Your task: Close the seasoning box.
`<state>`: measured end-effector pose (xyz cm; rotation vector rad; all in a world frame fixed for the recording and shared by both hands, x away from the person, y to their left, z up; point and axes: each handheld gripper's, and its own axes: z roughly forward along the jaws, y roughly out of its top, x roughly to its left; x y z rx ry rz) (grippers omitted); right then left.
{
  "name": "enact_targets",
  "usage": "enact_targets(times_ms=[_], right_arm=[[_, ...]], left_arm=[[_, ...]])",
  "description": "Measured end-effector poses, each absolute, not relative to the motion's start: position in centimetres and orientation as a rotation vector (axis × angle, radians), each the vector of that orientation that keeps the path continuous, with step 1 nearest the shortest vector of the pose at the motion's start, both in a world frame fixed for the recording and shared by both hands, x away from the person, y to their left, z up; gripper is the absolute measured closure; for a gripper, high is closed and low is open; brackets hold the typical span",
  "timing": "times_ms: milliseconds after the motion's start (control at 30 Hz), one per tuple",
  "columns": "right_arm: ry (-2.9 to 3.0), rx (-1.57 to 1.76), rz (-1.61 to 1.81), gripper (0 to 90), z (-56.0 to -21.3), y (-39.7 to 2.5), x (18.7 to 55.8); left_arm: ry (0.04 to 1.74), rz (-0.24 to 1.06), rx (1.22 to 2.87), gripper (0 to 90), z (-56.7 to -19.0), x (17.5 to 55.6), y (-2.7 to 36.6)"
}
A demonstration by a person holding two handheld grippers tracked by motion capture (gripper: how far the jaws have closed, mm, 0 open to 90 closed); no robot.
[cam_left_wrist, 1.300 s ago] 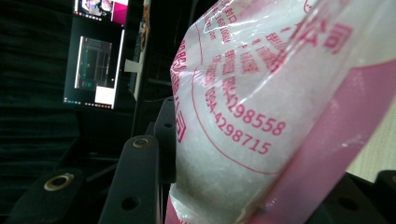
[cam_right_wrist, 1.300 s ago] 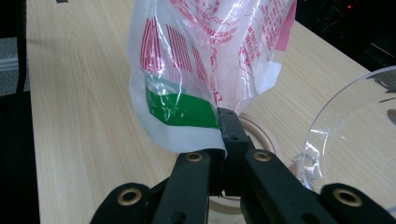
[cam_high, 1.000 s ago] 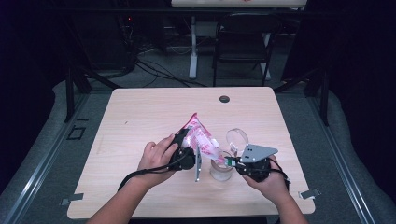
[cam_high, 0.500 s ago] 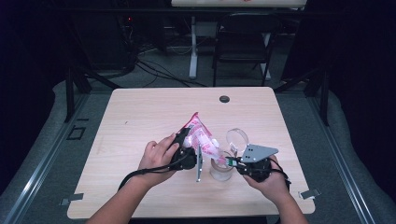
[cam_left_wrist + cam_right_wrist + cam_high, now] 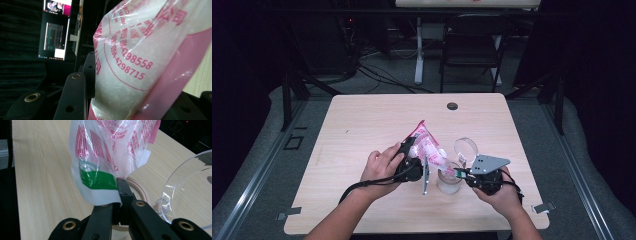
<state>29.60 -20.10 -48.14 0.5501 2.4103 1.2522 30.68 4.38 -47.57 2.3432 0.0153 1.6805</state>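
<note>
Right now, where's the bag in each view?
High view: bag mid-table, tilted over the jar.
Left gripper view: bag fills the right, between the fingers.
Right gripper view: bag top centre, corner pinched.
Shared landmark: its red print.

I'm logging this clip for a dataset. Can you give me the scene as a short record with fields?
Setting: light wooden table
Main item: pink-and-white printed plastic bag of white granules, tilted over the jar
Left tool: shut on the bag's body
Right tool: shut on the bag's lower corner
Container: clear jar with wooden rim, under the bag
Lid: clear round lid, beside the jar
</note>
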Motion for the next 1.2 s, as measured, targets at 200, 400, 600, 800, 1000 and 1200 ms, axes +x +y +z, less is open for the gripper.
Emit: enact_targets(times_ms=[200,400,600,800,1000,1200], right_arm=[[2.411,0.550,1.251,90.0,-48.15,-20.11,29.60],[2.410,0.551,1.252,90.0,-48.16,-20.08,29.59],[2.411,0.548,1.247,90.0,-48.16,-20.08,29.59],[2.413,0.547,1.241,90.0,-48.15,-20.09,29.58],[2.411,0.549,1.246,90.0,-48.21,-20.04,29.59],[2.412,0.548,1.241,90.0,-48.22,-20.06,29.59]], left_arm=[[0.012,1.683,2.343,63.1,-47.55,30.67,4.37],[0.010,1.684,2.344,63.1,-47.49,30.65,4.38],[0.004,1.694,2.337,63.1,-47.45,30.62,4.37],[0.002,1.695,2.337,63.1,-47.43,30.64,4.35],[0.003,1.694,2.341,63.2,-47.43,30.62,4.34],[0.001,1.696,2.340,63.3,-47.41,30.61,4.29]])
